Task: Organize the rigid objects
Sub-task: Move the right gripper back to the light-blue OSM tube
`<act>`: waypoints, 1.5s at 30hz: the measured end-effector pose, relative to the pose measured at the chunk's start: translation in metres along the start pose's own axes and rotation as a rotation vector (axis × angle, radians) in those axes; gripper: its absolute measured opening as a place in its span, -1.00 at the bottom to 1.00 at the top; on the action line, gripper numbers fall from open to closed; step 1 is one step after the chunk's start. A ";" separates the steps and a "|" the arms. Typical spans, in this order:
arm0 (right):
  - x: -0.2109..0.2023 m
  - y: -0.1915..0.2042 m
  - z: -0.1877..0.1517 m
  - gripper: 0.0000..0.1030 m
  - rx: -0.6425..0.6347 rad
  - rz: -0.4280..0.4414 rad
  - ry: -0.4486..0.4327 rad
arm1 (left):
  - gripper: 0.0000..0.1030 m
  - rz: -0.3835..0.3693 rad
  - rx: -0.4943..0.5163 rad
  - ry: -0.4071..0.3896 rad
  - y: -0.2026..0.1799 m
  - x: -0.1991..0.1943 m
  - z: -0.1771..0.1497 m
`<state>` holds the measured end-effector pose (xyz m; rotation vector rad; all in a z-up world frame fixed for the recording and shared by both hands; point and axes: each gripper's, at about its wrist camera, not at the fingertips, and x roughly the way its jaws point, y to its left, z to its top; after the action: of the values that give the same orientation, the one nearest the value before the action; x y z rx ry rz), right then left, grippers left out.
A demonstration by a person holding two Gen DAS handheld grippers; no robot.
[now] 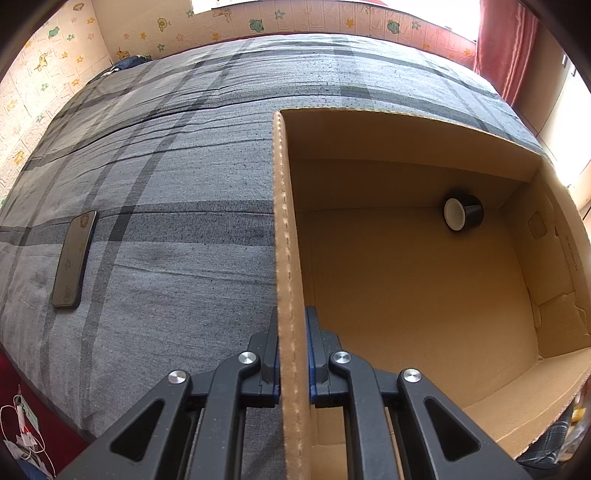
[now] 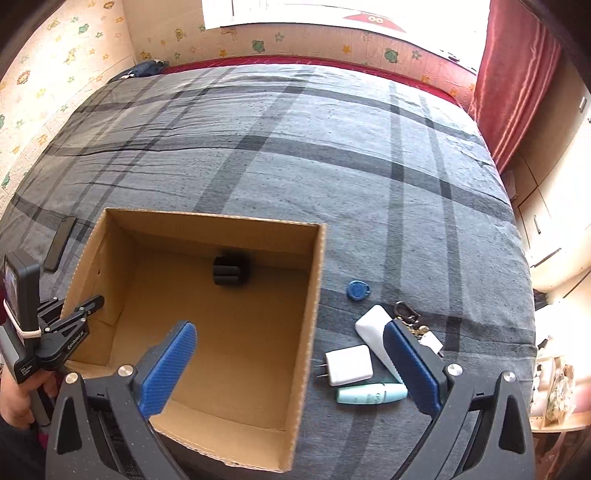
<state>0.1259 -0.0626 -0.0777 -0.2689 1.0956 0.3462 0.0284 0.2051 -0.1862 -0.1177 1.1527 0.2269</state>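
- At six o'clock, your left gripper clamps the cardboard box wall.
- Your right gripper gapes wide above the white charger at four o'clock.

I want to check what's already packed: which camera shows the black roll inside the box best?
The left wrist view: the black roll lies on its side by the box's far wall, pale core visible. The right wrist view shows it only as a dark shadowed lump.

Grey plaid bedspread — cartoon-animal wallpaper, red curtain, bright window behind.
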 end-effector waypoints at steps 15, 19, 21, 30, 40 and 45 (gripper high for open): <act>0.033 -0.099 -0.054 0.99 0.163 -0.098 0.083 | -0.80 0.005 0.005 0.002 -0.002 0.000 0.000; 0.050 -0.108 -0.067 0.99 0.187 -0.088 0.106 | -0.80 0.006 0.006 0.004 -0.002 0.000 0.000; 0.058 -0.108 -0.074 0.99 0.183 -0.086 0.112 | -0.80 0.006 0.006 0.004 -0.003 0.000 0.000; 0.090 -0.096 -0.096 0.99 0.118 -0.040 0.136 | -0.80 0.006 0.005 0.004 -0.003 0.000 0.000; 0.110 -0.085 -0.108 0.96 0.044 -0.018 0.155 | -0.80 0.005 0.004 0.004 -0.002 0.000 0.000; 0.121 -0.085 -0.108 0.85 0.029 -0.015 0.166 | -0.80 0.005 0.004 0.005 -0.002 0.000 0.000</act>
<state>0.1221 -0.1645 -0.2302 -0.2839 1.2605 0.2980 0.0290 0.2031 -0.1862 -0.1123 1.1581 0.2288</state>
